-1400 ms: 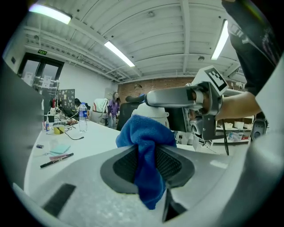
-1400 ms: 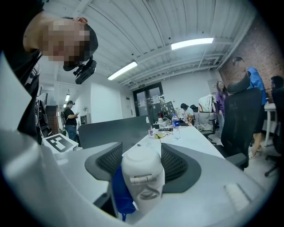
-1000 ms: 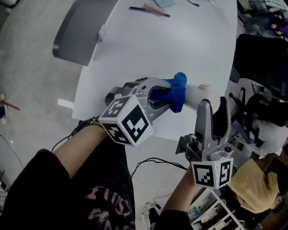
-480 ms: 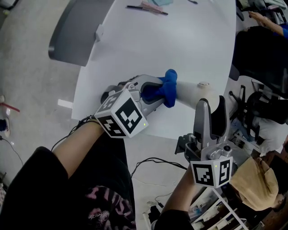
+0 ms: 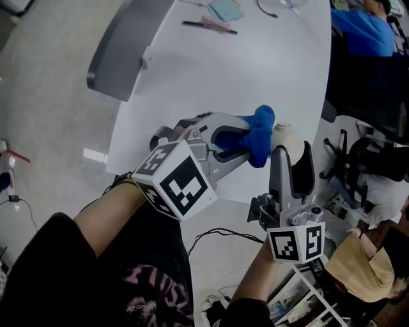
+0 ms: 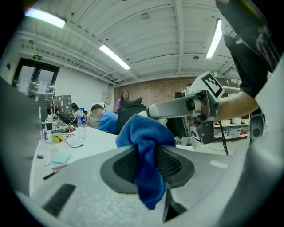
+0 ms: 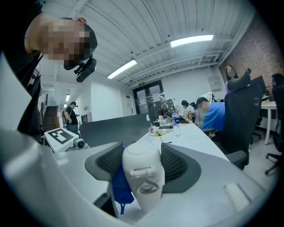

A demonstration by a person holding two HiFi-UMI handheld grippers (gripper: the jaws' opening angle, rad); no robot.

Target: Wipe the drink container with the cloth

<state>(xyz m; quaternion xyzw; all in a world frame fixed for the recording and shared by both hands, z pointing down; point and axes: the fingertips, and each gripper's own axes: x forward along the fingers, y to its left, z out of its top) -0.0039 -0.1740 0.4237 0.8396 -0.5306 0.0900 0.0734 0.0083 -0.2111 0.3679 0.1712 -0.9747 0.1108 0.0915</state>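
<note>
The drink container [image 7: 142, 176], a white bottle with a flip-top cap, is clamped between the two pads of the right gripper [image 7: 141, 165], its cap end towards that gripper's camera. In the head view it shows as a white rounded body just past the right gripper's jaws, held over the near edge of the counter [image 5: 255, 70] and clear of its surface.

The blue cloth [image 6: 146, 150] is pinched between the closed jaws of the left gripper [image 6: 148, 165]; a bunched fold stands above the pads and a tail hangs below them. In the right gripper view the cloth lies against the container's left side, low down, apparently in contact. In the head view the cloth sits between the left gripper's jaw tips and the container.

The two grippers meet nearly at a right angle, and each marker cube faces up towards the head camera.

Further back on the white counter lie a pen [image 5: 208, 25], a pale green notepad [image 5: 225, 10] and a cable. A clear water bottle [image 6: 80, 124] stands at the far end. A person in a blue shirt [image 5: 361, 29] sits at the counter's far right, beside a black office chair [image 5: 367, 83]. A grey panel [image 5: 118, 48] borders the counter's left edge.
</note>
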